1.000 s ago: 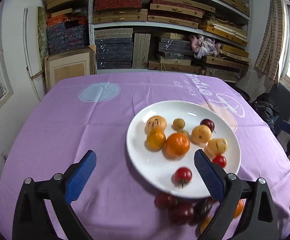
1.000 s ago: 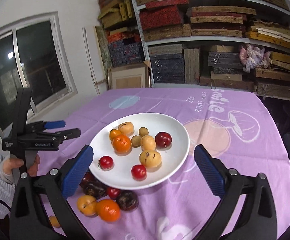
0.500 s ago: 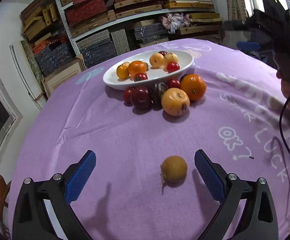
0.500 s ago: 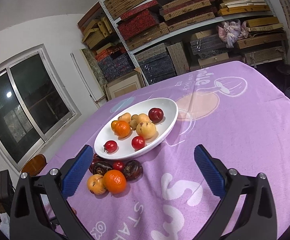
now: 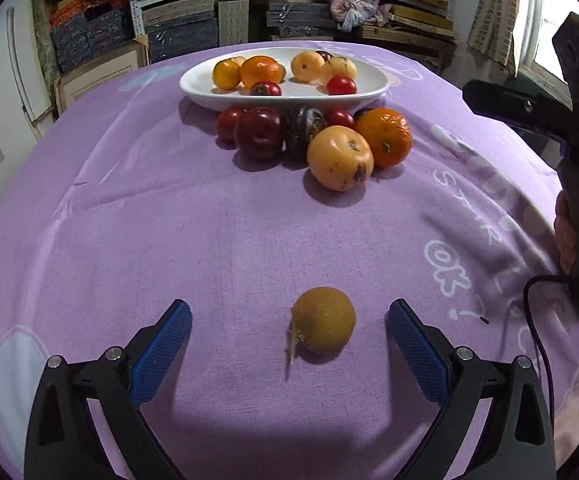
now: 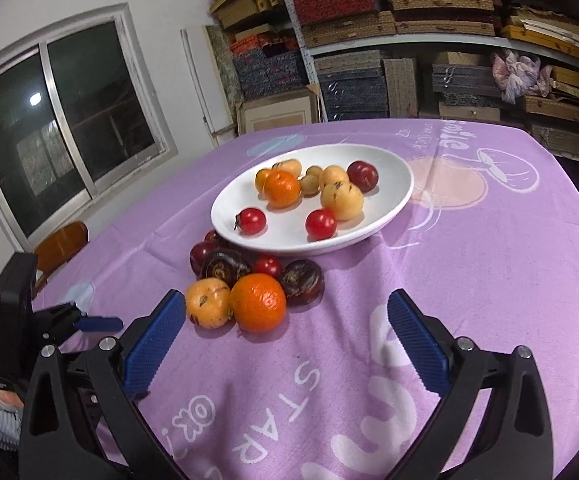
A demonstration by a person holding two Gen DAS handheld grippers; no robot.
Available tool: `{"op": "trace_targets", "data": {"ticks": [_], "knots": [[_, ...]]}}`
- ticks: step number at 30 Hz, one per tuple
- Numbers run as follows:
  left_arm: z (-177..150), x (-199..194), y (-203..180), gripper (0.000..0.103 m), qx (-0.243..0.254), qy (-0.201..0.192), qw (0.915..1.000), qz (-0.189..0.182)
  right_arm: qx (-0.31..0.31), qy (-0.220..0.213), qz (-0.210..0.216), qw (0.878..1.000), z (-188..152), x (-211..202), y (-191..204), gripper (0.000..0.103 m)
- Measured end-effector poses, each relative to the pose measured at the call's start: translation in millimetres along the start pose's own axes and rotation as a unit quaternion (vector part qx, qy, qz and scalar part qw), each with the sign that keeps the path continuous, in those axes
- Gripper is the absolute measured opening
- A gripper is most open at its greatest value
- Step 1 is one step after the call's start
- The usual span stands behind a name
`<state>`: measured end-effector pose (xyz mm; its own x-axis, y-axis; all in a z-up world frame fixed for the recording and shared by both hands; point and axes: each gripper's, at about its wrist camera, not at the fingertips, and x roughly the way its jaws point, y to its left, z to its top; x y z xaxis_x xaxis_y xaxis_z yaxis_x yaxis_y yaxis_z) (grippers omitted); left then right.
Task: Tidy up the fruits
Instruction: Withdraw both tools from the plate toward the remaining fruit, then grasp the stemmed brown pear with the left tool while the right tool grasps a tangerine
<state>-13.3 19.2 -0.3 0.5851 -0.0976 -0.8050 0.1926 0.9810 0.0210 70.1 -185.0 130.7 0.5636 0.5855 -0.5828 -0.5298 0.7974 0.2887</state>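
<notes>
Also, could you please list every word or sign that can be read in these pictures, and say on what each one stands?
"STAR": white letters on the purple tablecloth, near the right gripper.
"ok?!": white characters on the same cloth, seen from the left gripper.
Large white word and small text near the mushroom drawing: upside down, not surely readable.
Small label on the left gripper's body: too blurred.

Background of the scene: storage room with a cloth-covered table.

A purple tablecloth (image 6: 489, 264) printed with white lettering and a mushroom motif covers the table. Behind it, metal shelving (image 6: 429, 40) holds stacked flat boxes in brown, red and dark blue patterns, with a pink crumpled bag (image 6: 519, 72) on one shelf. A framed panel (image 6: 277, 114) leans against the shelving. A sliding window (image 6: 61, 128) occupies the left wall; a wooden chair (image 6: 61, 242) stands below it.
</notes>
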Motion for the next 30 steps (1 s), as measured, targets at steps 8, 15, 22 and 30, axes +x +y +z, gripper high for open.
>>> {"op": "trace_targets", "data": {"ticks": [8, 15, 22, 30], "knots": [[1, -2, 0, 0.1, -0.007, 0.0, 0.9999, 0.009, -0.058, 0.032, -0.011, 0.998, -12, 17, 27, 0.099], [0, -5, -2, 0.1, -0.009, 0.0, 0.9999, 0.01, -0.051, 0.052, -0.016, 0.997, -11, 24, 25, 0.099], [1, -4, -3, 0.1, -0.008, 0.0, 0.9999, 0.008, -0.049, 0.069, -0.01, 0.996, -8, 36, 24, 0.098], [1, -4, -3, 0.1, -0.008, 0.0, 0.9999, 0.008, -0.046, 0.09, 0.002, 0.995, -3, 52, 21, 0.062]]}}
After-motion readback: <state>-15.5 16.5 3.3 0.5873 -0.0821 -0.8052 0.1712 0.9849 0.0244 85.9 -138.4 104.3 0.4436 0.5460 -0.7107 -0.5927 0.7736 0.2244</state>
